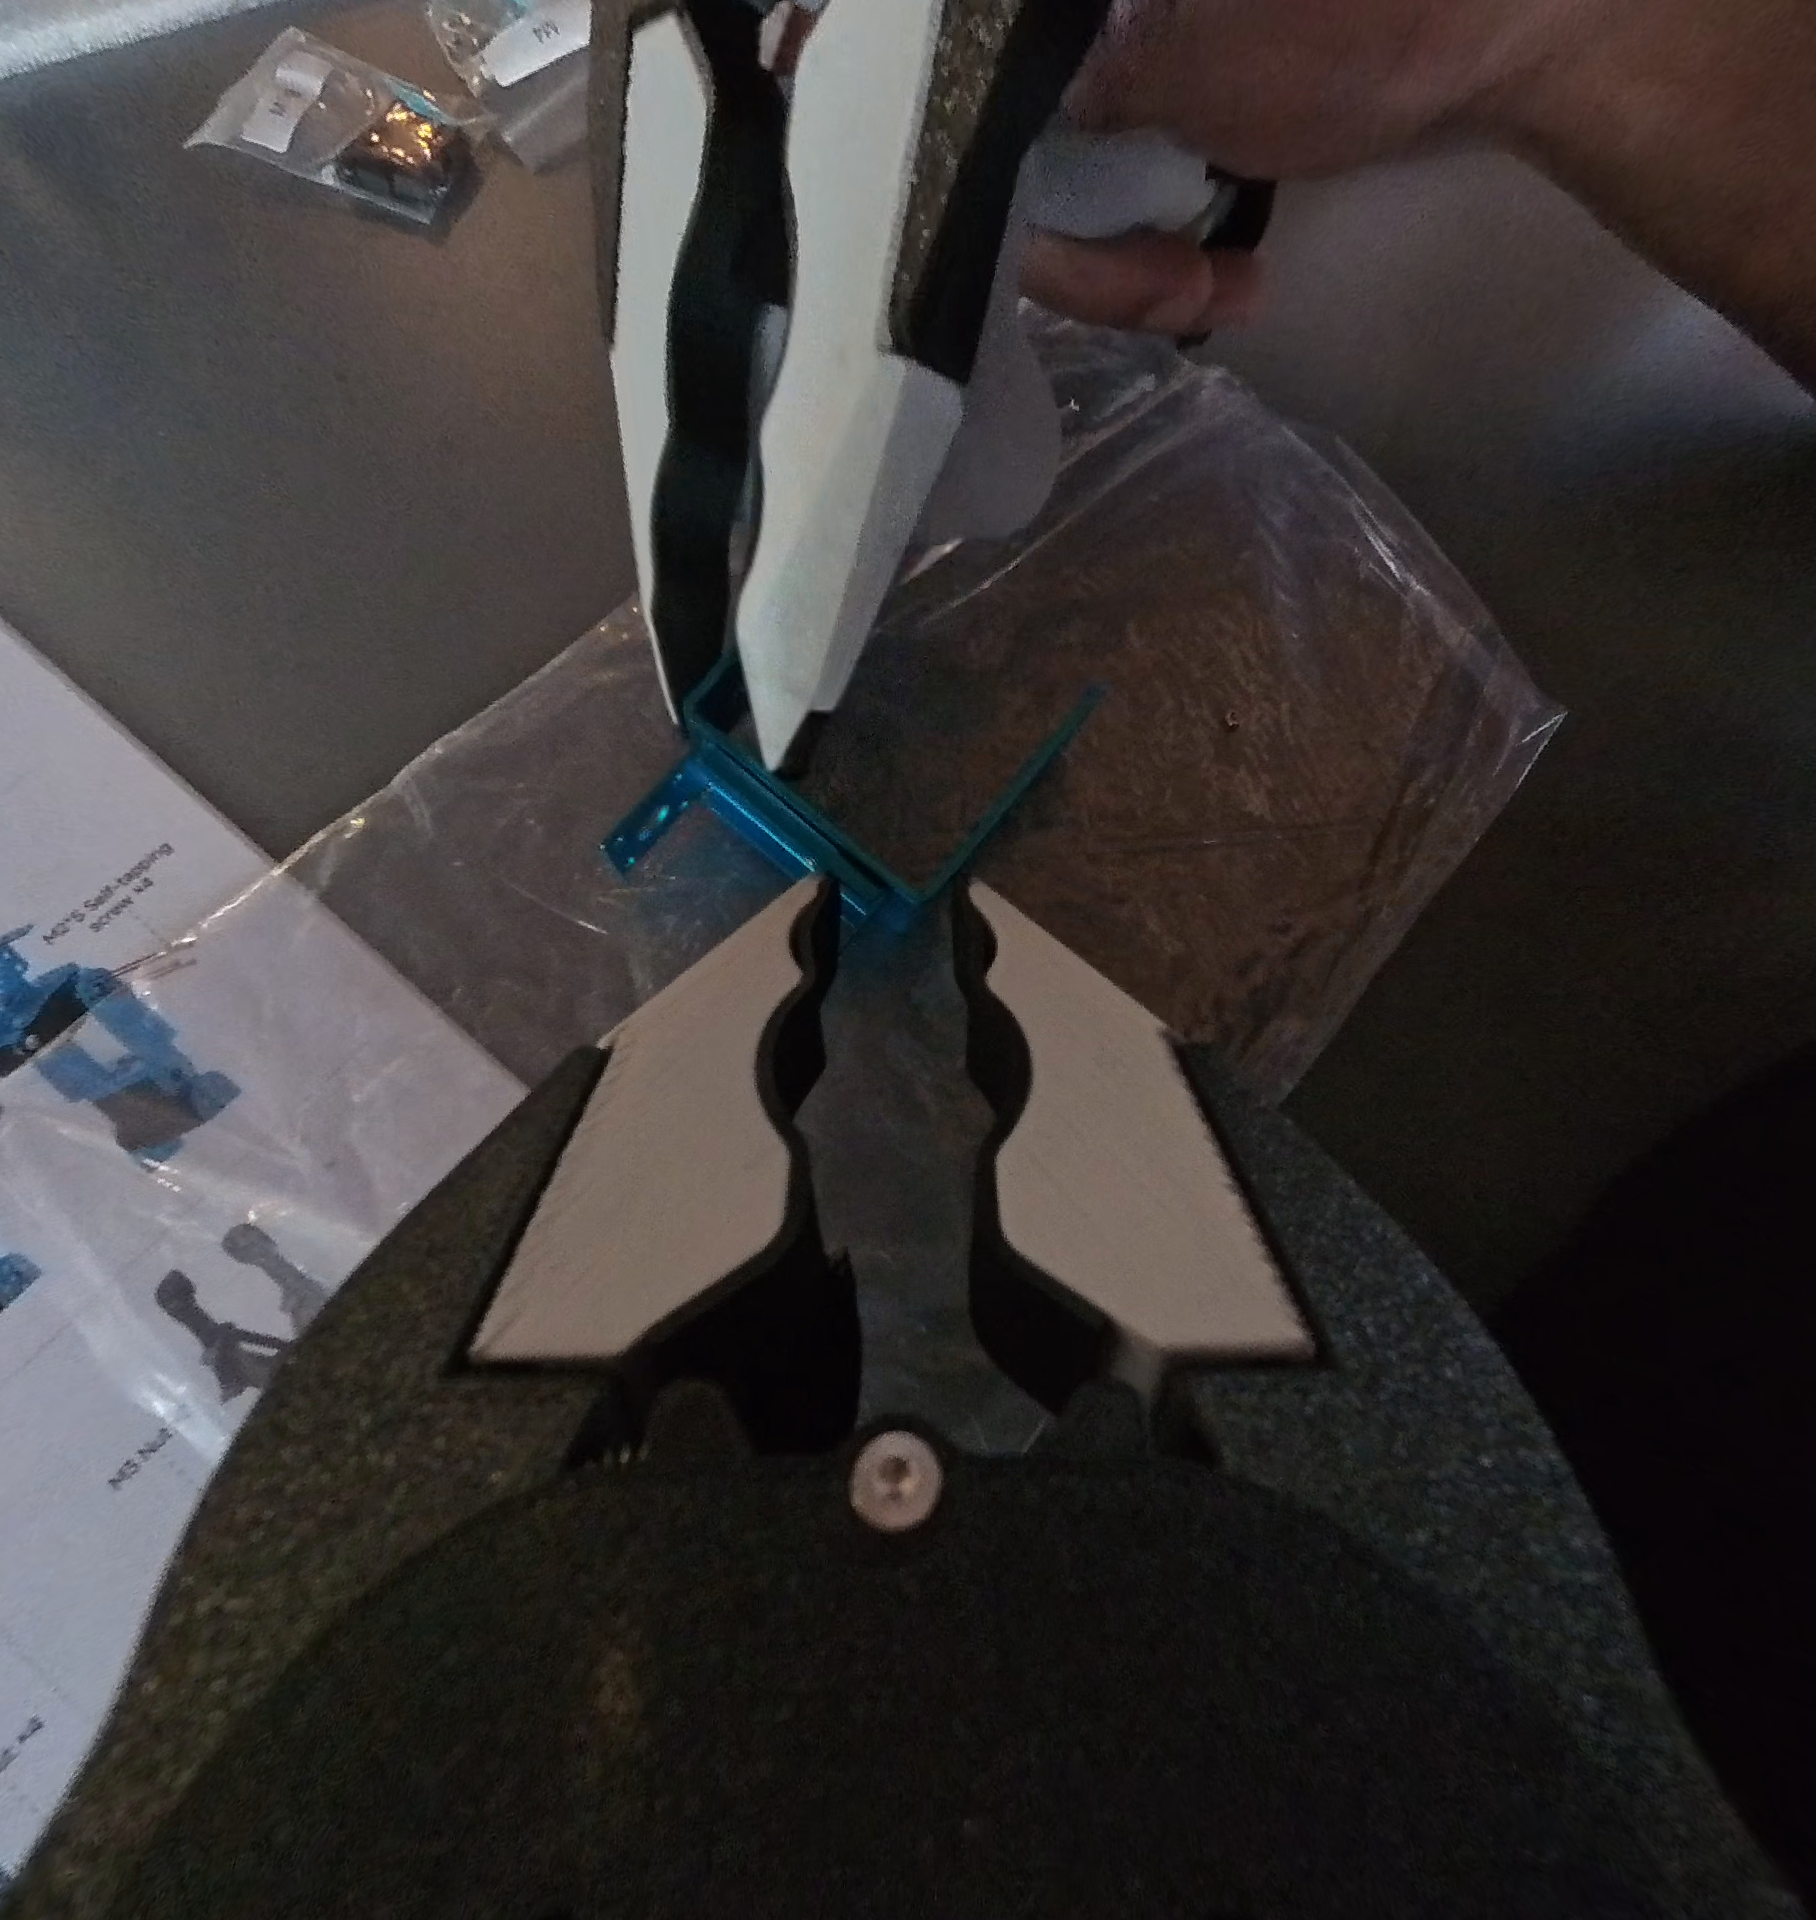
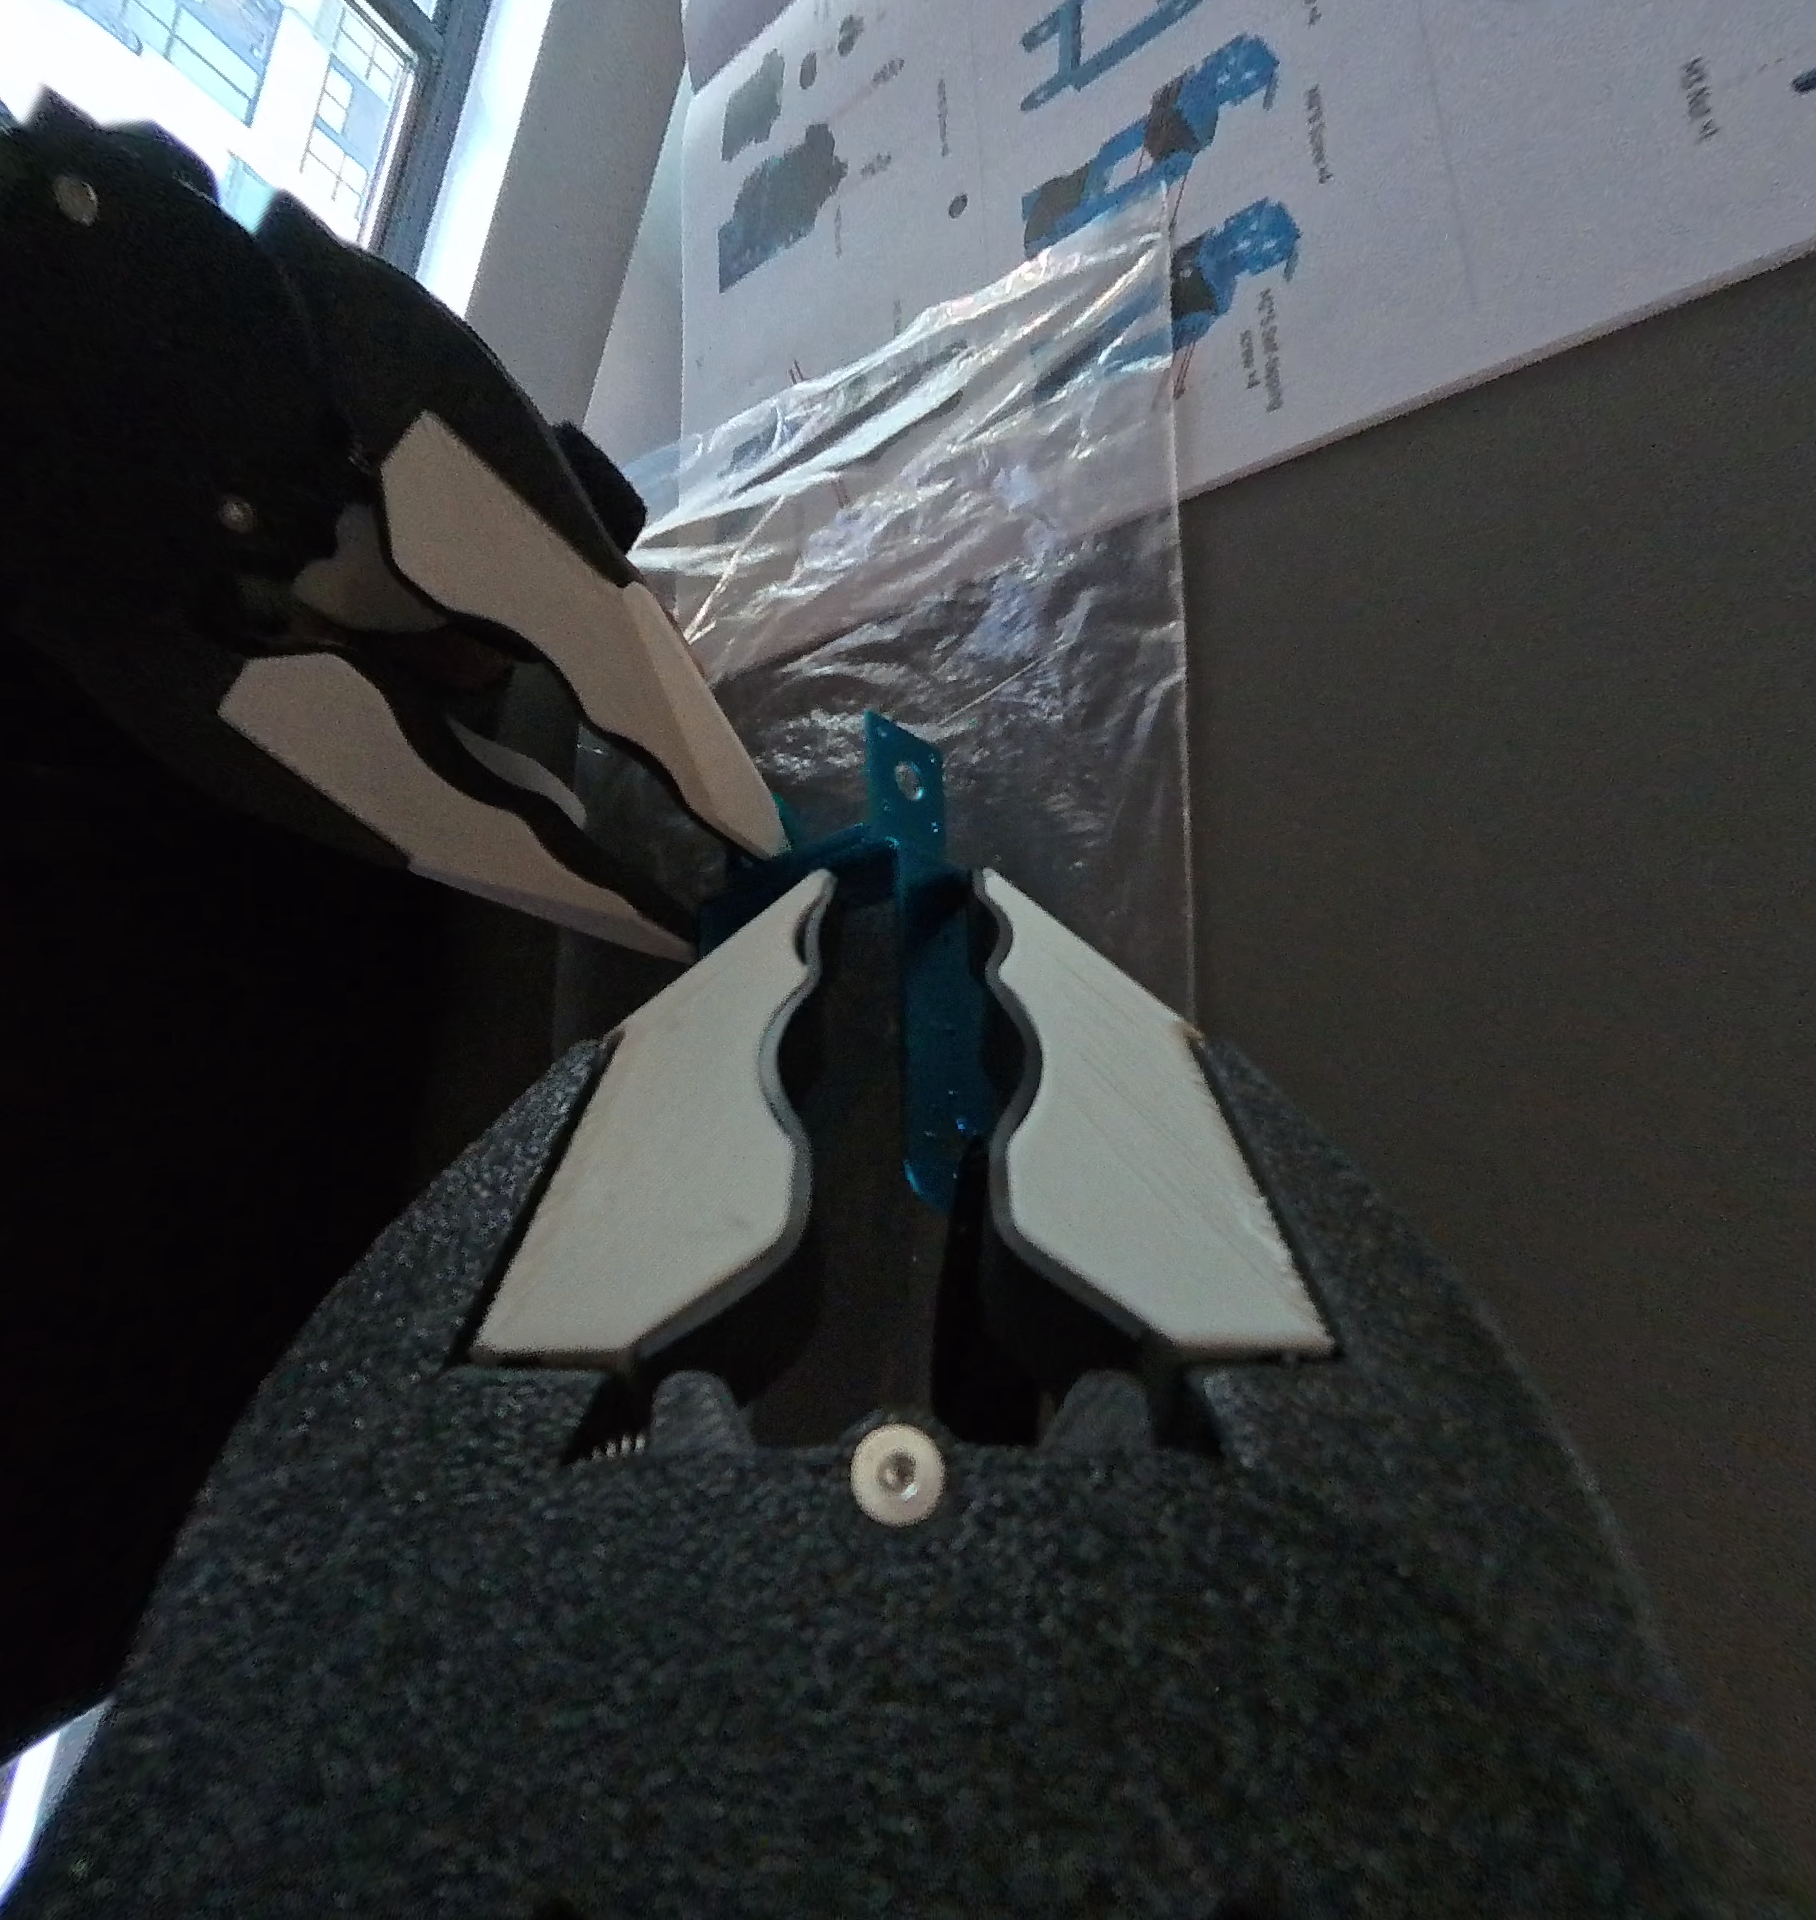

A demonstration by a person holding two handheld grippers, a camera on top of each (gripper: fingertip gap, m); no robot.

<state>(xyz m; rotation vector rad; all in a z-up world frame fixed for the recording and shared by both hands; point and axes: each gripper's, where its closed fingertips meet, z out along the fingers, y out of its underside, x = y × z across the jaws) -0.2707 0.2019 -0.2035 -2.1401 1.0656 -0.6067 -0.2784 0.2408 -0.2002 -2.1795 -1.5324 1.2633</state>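
Observation:
A blue metal bracket (image 1: 779,821) with holes, with a thin teal U-shaped piece (image 1: 1029,790) on it, is held over a clear plastic bag (image 1: 1299,675). My left gripper (image 1: 899,883) is closed narrowly on the bracket's near corner. My right gripper (image 1: 727,738) comes down from above, its fingertips pinching the U-piece's left wall. In the right wrist view, my right gripper (image 2: 904,873) has a blue strip of the bracket (image 2: 940,1049) between its fingers. A flange with a hole (image 2: 904,790) sticks up past the tips. My left gripper (image 2: 735,896) meets it from the left.
A white instruction sheet (image 1: 104,1039) with blue pictures lies at left on the grey table (image 1: 260,468); it also shows in the right wrist view (image 2: 1403,208). Small bags of parts (image 1: 364,135) lie at the far left. A person's hand (image 1: 1403,104) holds the right gripper. A window (image 2: 260,104) is behind. Tip to tip, the grippers are about 4 centimeters apart.

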